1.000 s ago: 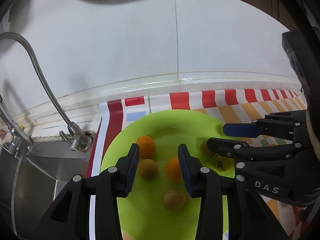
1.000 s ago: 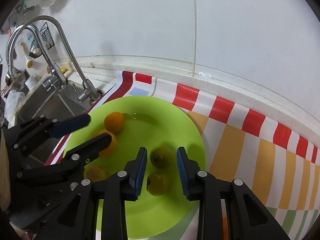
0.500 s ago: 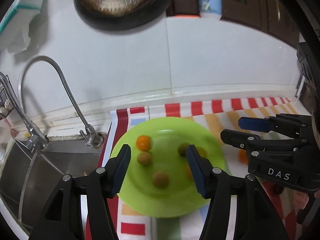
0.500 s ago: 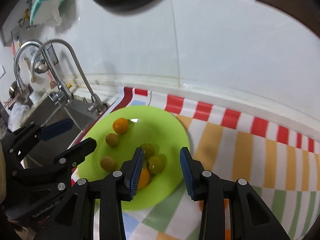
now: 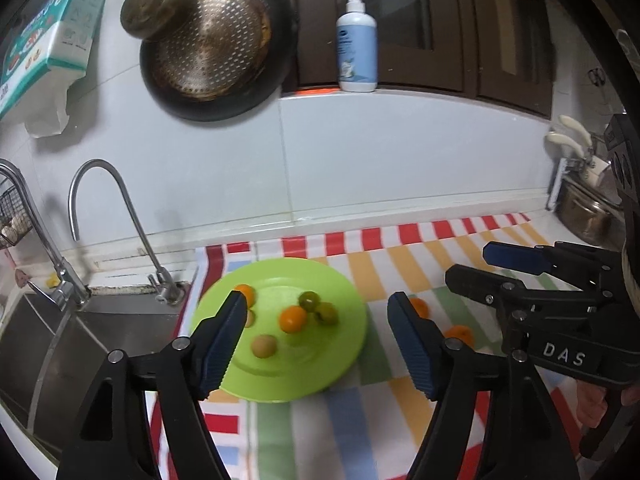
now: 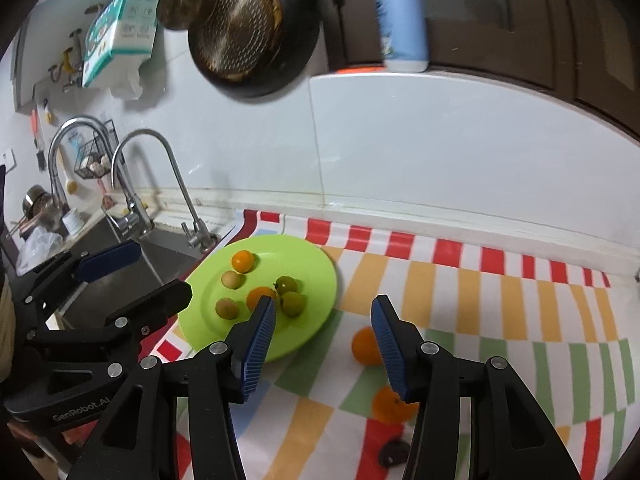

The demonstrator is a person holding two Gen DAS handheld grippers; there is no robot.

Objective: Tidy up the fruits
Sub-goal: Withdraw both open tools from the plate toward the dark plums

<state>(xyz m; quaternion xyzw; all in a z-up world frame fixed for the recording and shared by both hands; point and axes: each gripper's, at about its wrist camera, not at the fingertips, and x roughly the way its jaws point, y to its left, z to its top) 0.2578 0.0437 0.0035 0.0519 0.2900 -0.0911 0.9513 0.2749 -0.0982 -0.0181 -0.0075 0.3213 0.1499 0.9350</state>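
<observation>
Both your grippers, left and right, hang spread wide and empty above the striped cloth. Six small fruits sit gathered on the green plate; two oranges lie loose beside it, probably your next pick.

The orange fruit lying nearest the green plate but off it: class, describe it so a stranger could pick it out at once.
Find the striped tablecloth beside the sink, then the green plate on its sink end. Just off the plate, on the side away from the sink, an orange fruit lies on the cloth. Unlike the six fruits on the plate it sits on fabric, and it is nearer the plate than the other loose orange.
</observation>
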